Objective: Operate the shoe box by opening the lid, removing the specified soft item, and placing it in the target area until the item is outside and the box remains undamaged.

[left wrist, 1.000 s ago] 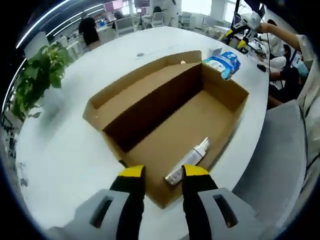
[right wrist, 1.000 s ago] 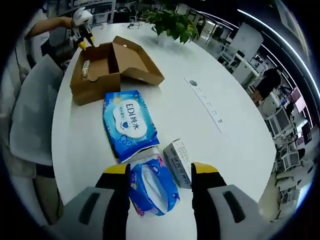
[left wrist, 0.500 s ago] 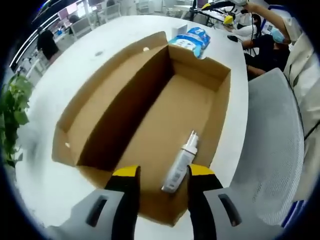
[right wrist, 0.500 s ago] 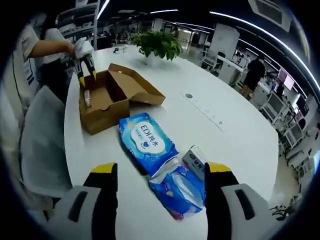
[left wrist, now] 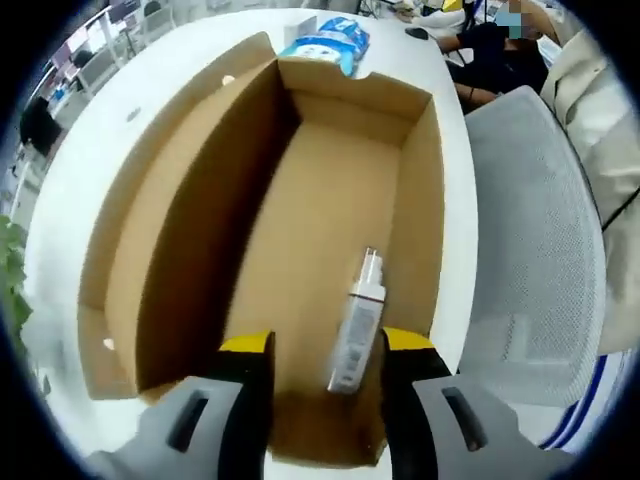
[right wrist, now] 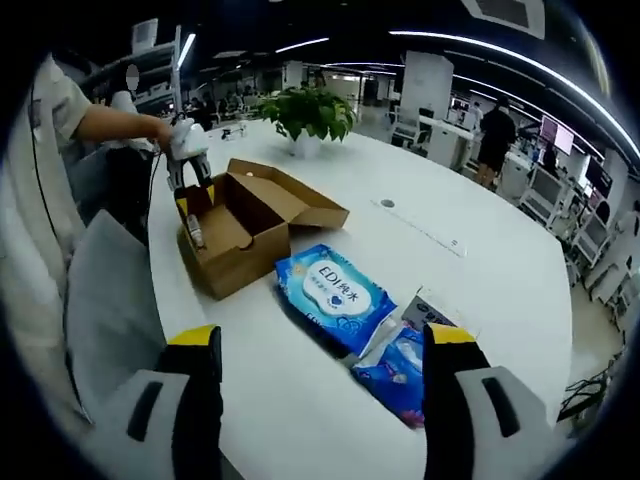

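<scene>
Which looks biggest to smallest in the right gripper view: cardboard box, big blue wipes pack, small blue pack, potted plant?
1. cardboard box
2. big blue wipes pack
3. small blue pack and potted plant: look about alike. The pack sits near the camera and the plant far off, so true order is unsure.

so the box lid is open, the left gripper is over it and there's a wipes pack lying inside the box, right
Not quite. The shoe box is open and the left gripper is over it, but what lies inside is a small white bottle, as the left gripper view shows. The blue wipes pack lies outside on the white table, in the right gripper view.
</scene>
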Motion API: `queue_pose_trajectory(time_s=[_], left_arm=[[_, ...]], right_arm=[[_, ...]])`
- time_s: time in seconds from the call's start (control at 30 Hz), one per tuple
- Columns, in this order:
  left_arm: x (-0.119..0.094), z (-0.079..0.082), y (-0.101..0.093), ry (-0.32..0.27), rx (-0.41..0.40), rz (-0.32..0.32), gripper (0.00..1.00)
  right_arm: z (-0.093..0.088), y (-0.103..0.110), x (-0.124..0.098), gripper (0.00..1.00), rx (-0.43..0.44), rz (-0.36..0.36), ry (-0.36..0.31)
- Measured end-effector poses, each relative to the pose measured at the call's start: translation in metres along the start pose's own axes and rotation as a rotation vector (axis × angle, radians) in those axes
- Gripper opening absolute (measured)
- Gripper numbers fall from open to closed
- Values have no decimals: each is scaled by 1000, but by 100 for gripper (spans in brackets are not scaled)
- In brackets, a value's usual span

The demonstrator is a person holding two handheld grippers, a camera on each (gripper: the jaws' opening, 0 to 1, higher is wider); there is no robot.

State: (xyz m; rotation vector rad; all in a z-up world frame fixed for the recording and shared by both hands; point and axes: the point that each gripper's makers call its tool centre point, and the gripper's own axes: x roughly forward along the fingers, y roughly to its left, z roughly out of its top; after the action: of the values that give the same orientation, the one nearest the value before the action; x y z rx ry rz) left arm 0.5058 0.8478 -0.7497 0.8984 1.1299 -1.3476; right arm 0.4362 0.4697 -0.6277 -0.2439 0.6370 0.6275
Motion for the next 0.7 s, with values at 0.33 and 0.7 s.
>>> queue_pose_trajectory(time_s=[0.33, 0.7], left_arm=[[21, -5, -3, 80, 123, -43, 40], [24, 4, -3, 20, 134, -58, 41]], right_arm=[[-18, 12, -7, 78, 60, -27, -1], [-32, 14, -7, 76, 103, -48, 12]])
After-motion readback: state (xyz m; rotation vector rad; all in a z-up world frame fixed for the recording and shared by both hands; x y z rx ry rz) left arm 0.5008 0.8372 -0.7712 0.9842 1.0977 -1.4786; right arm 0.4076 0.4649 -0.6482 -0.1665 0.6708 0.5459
